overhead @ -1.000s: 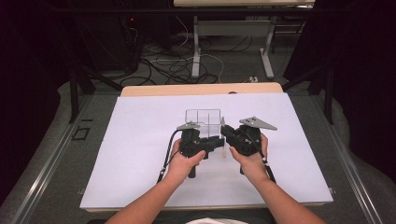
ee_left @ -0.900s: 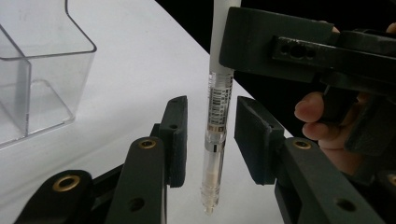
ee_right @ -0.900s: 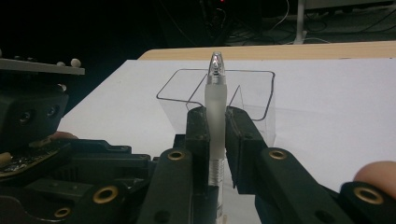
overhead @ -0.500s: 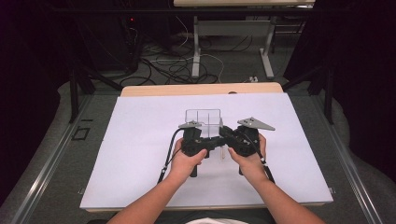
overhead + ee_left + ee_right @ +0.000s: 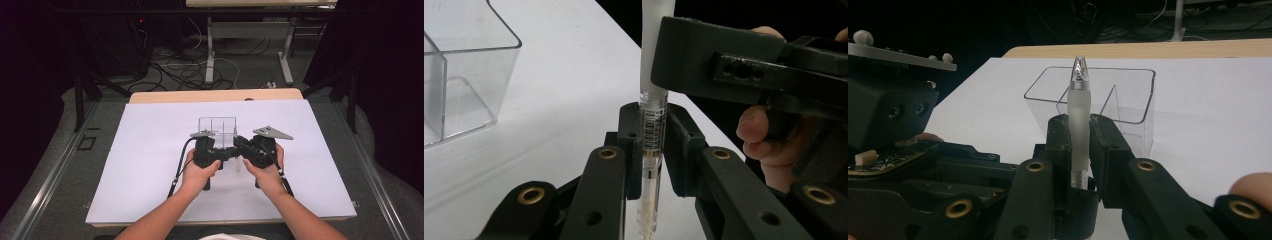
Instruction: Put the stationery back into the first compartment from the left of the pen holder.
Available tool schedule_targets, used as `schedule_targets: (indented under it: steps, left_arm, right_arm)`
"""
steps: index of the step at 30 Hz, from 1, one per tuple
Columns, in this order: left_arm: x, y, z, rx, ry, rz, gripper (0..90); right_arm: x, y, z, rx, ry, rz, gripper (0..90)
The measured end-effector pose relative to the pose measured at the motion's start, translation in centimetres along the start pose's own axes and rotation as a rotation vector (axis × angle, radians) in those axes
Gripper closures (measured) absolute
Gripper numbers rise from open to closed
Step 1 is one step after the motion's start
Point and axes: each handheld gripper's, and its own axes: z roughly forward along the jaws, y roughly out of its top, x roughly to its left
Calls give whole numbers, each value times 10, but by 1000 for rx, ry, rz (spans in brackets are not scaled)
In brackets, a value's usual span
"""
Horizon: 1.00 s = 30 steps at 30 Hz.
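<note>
**Both grippers clamped on one pen**

Left gripper (image 5: 651, 150) has just been closing and now pinches the pen (image 5: 653, 125) by its clear barrel; right gripper (image 5: 1079, 145) clamps the frosted cap. Pen sits mid-worktop (image 5: 150, 150), just nearer than the clear box (image 5: 217, 127), towards the front edge.

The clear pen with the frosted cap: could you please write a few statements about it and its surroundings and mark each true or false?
1. The left hand-held gripper is clamped on the barcoded clear barrel of the clear pen with the frosted cap. True.
2. The right hand-held gripper grips the frosted cap. True.
3. The pen lies inside the clear plastic divided box. False: both grippers hold it in front of the box.
4. The box holds several pens. False: its compartments look empty.
5. The white sheet covering the table lies under the box. True.
</note>
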Motion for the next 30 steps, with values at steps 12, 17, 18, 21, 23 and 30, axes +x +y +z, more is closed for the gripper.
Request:
schedule_targets:
  steps: [12,17,18,21,23,30]
  left_arm:
    - [10,4,-11,-47,39,-3,793]
    - [17,6,-23,-89,73,-4,794]
    - [18,6,-25,-96,80,-1,794]
    - [20,7,-31,-118,106,10,794]
    - [22,9,-35,-140,126,27,794]
    - [24,18,-49,-212,186,90,793]
  right_arm:
    - [-6,4,-2,-10,32,18,539]
    - [-12,6,-2,-6,30,39,472]
    - [-13,6,-1,-6,28,42,461]
    - [-17,6,0,0,24,47,411]
    - [-21,5,1,9,15,43,382]
    - [-28,4,2,36,-38,37,310]
